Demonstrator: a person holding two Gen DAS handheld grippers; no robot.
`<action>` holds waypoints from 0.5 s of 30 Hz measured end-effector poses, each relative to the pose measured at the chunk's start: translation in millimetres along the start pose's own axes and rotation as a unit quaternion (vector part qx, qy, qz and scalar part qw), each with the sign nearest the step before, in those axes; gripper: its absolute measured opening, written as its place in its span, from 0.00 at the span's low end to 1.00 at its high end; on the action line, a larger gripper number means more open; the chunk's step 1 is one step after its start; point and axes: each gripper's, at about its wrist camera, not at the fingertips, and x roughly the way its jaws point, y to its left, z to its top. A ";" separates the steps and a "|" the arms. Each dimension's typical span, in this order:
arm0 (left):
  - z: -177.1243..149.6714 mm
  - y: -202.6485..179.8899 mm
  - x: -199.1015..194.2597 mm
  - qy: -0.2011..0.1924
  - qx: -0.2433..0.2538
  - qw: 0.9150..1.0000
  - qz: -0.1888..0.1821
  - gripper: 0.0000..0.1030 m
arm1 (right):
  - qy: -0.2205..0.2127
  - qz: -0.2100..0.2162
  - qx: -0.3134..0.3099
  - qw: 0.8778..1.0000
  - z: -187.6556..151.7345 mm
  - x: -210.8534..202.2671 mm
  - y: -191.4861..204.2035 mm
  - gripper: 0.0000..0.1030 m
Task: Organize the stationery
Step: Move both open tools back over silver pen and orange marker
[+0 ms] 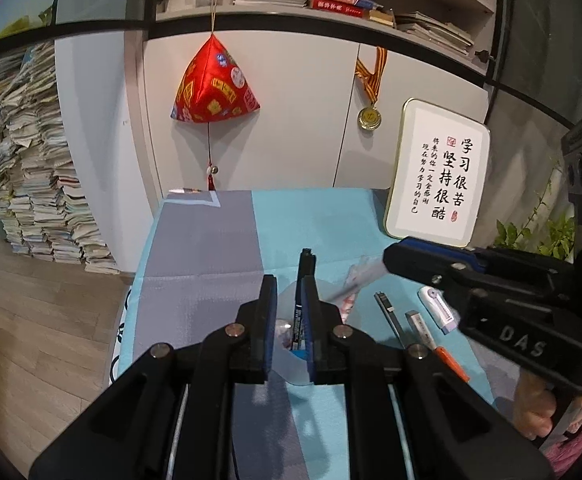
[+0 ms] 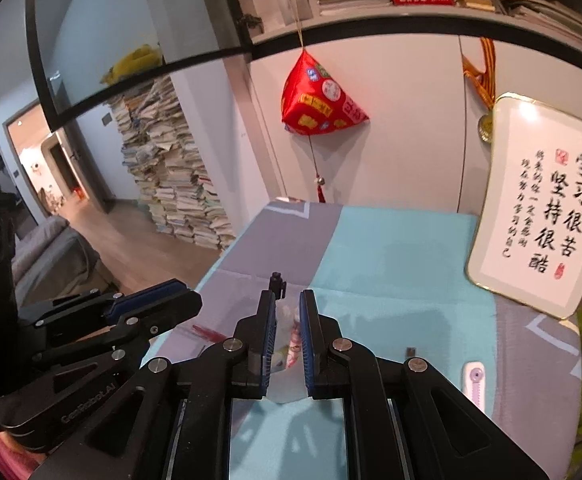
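My left gripper [image 1: 289,294] has its jaws a little apart around a clear plastic pouch [image 1: 287,360] with a black marker [image 1: 303,280] standing in it; whether the pads press the pouch is unclear. My right gripper [image 2: 288,310] has the same clear pouch [image 2: 287,344] between its jaws, the marker tip [image 2: 277,282] sticking up at its left finger. The right gripper also shows in the left wrist view [image 1: 415,258]. On the cloth to the right lie a dark pen [image 1: 389,312], an orange-tipped pen [image 1: 435,344] and a white correction tape [image 1: 437,308].
The table carries a blue and grey cloth [image 1: 311,220]. A white calligraphy plaque [image 1: 437,174] leans at the back right by a green plant [image 1: 539,236]. A red hanging ornament [image 1: 213,84] and a medal [image 1: 369,117] hang on the cabinet. Book stacks [image 1: 31,168] stand left.
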 end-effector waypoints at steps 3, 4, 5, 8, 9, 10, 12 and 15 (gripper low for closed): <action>-0.9 -5.2 -4.6 -0.004 0.006 1.000 -0.001 0.10 | -0.010 -0.006 -0.004 1.000 -1.1 -11.3 -0.4 0.10; -1.6 -6.5 -5.9 -0.005 0.008 1.000 -0.001 0.10 | -0.011 -0.007 -0.004 1.000 -1.7 -14.3 -0.5 0.10; -2.3 -8.6 -7.7 -0.006 0.010 1.000 -0.001 0.10 | -0.012 -0.008 -0.004 1.000 -2.6 -16.9 -1.1 0.10; -4.4 -13.6 -12.3 -0.009 0.016 1.000 0.001 0.10 | -0.013 -0.012 -0.001 1.000 -5.7 -23.7 -3.6 0.10; -4.9 -15.7 -14.5 -0.010 0.020 1.000 0.002 0.11 | -0.012 -0.014 0.000 1.000 -7.1 -25.8 -5.2 0.10; -5.0 -17.1 -16.2 -0.011 0.022 1.000 0.002 0.12 | -0.011 -0.017 0.002 1.000 -8.6 -27.9 -7.5 0.11; -6.1 -21.5 -22.1 -0.019 0.028 0.999 0.005 0.20 | -0.010 -0.023 0.006 1.000 -11.6 -33.3 -12.8 0.10; -7.9 -28.6 -31.5 -0.031 0.036 0.999 0.004 0.25 | -0.009 -0.038 0.016 0.999 -17.4 -44.0 -25.7 0.11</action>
